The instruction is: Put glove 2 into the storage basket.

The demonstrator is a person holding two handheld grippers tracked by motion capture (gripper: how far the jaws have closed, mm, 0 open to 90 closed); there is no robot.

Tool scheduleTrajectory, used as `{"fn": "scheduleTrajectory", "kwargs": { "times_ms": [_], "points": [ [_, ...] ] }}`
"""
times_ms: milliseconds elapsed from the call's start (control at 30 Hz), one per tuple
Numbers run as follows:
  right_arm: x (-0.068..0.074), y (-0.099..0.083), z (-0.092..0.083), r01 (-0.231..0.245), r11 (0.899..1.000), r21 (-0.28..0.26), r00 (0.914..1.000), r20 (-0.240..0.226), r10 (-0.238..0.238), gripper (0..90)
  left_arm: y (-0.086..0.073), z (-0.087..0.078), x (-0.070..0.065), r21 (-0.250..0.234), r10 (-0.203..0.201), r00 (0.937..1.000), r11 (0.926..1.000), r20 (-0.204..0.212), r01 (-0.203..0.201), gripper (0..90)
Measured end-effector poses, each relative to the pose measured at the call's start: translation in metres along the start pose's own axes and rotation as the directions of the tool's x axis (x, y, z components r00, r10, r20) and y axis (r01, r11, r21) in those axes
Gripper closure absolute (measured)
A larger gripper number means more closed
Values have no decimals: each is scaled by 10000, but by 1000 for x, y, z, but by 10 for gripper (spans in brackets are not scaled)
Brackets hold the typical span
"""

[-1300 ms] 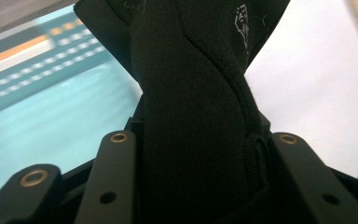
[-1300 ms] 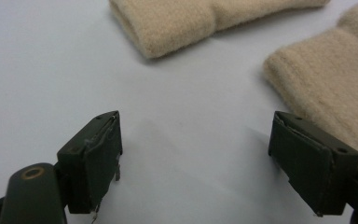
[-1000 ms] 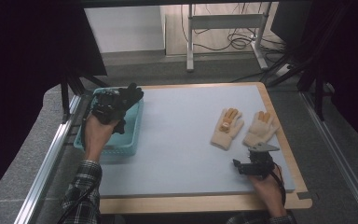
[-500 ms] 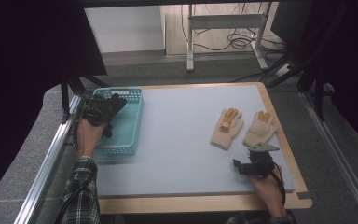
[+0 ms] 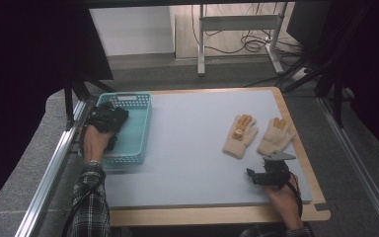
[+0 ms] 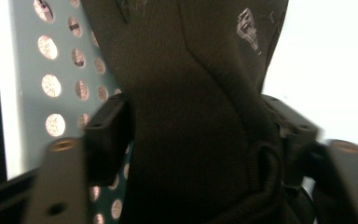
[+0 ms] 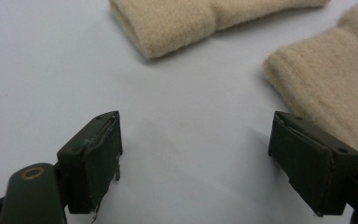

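Observation:
A black glove (image 6: 200,102) hangs between the jaws of my left gripper (image 6: 200,144), which is shut on it. In the high view the left gripper (image 5: 106,121) holds this black glove (image 5: 112,116) over the left side of a teal perforated basket (image 5: 137,106). Two beige knit gloves (image 5: 240,134) (image 5: 275,137) lie side by side on the right of the grey mat (image 5: 192,148). My right gripper (image 5: 266,170) rests just in front of them. It is open in the right gripper view (image 7: 196,154), with the cuffs (image 7: 177,18) (image 7: 326,79) ahead and nothing between the jaws.
The mat lies on a wooden table whose edge (image 5: 212,215) runs along the front. A metal rail (image 5: 54,168) lines the left side beside the basket. Behind the table stand a desk frame (image 5: 237,29) and floor cables (image 5: 256,44).
My left gripper has carried the black glove leftward and toward the person, from the basket's far right part to its left side. The right gripper has stayed put.

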State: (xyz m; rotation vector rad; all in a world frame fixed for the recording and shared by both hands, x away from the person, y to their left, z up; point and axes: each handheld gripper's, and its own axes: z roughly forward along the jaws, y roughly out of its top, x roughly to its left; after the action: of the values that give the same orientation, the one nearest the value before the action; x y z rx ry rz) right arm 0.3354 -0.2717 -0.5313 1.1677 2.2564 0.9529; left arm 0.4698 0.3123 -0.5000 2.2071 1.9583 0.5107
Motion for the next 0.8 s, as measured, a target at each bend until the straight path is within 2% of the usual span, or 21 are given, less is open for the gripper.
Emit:
{"fn": "scheduleTrajectory", "kwargs": {
  "times_ms": [133,200,267,367,467,567,667,733,800],
  "points": [
    [0,0,0,4,10000,0,10000,3,-4,171,-3,-7,4,-354,-67,9974,9993,717,92,102],
    [0,0,0,3,10000,0,10000,3,-3,171,-5,-13,9,-661,-279,9920,9972,1234,363,75],
    [0,0,0,4,10000,0,10000,5,-4,171,-8,-20,16,-1067,-561,9824,9914,1784,760,63],
    [0,0,0,5,10000,1,10000,6,-5,172,-13,-29,24,-1563,-716,9695,9815,2345,1103,59],
    [0,0,0,5,10000,2,10000,6,-5,172,-19,-37,26,-2113,-631,9575,9693,2813,1260,58],
    [0,0,0,4,10000,5,10000,8,-4,171,-24,-44,24,-2616,-441,9425,9555,3314,1367,45],
    [0,0,0,9,10000,3,10000,10,-9,171,-28,-50,18,-2946,6,9386,9495,3449,1076,35],
    [0,0,0,14,10000,5,10000,8,-14,171,-30,-53,14,-3106,252,9404,9466,3392,866,29],
    [0,0,0,14,10000,4,10000,10,-14,171,-31,-57,8,-3321,478,9410,9406,3351,705,22]
  ]
}}
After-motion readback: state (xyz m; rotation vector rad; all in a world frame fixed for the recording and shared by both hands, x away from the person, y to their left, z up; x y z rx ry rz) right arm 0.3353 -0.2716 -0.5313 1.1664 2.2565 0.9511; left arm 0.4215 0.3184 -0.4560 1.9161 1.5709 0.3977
